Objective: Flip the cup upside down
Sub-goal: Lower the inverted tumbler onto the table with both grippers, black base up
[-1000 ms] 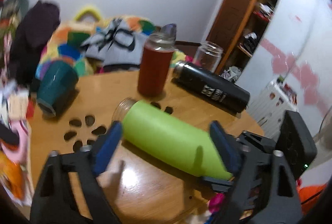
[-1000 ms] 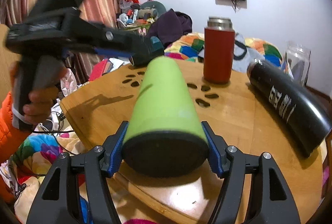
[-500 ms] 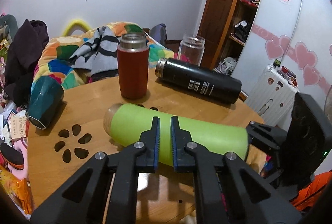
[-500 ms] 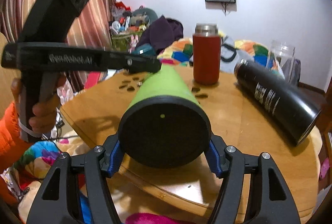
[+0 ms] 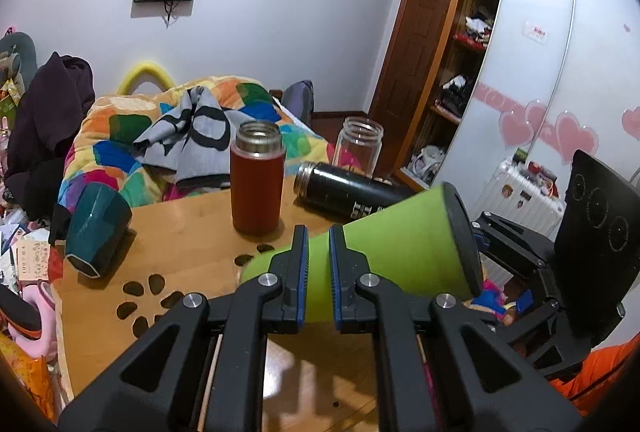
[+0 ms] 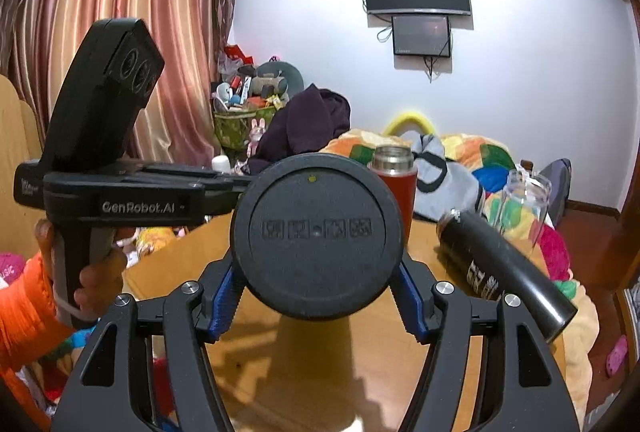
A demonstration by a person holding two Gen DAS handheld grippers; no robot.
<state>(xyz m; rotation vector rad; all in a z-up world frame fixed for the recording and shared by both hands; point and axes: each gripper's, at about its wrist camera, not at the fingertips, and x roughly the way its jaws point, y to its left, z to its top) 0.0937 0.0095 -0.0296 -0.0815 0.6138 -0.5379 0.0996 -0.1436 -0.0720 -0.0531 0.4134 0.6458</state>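
Observation:
The green cup [image 5: 392, 244] is a long tumbler with a black base. My right gripper [image 6: 316, 296] is shut on it near the base, and the round black base [image 6: 316, 240] faces the right wrist camera. The cup is tilted, base end raised to the right and open end down toward the wooden table [image 5: 180, 244]. My left gripper [image 5: 318, 264] is shut and empty, its jaws just in front of the cup's middle. In the right wrist view the left gripper's body [image 6: 120, 199] shows at the left, held by a hand.
On the table stand a red thermos [image 5: 257, 179] and a glass jar [image 5: 358, 147]. A black bottle [image 5: 344, 191] lies on its side behind the cup. A teal cup [image 5: 96, 228] lies tipped at the left edge. A bed with a colourful quilt [image 5: 132, 135] is behind.
The right gripper has lifted the green cup's base end, tilting it up off the table. The left gripper closed from open a second ago and stays shut.

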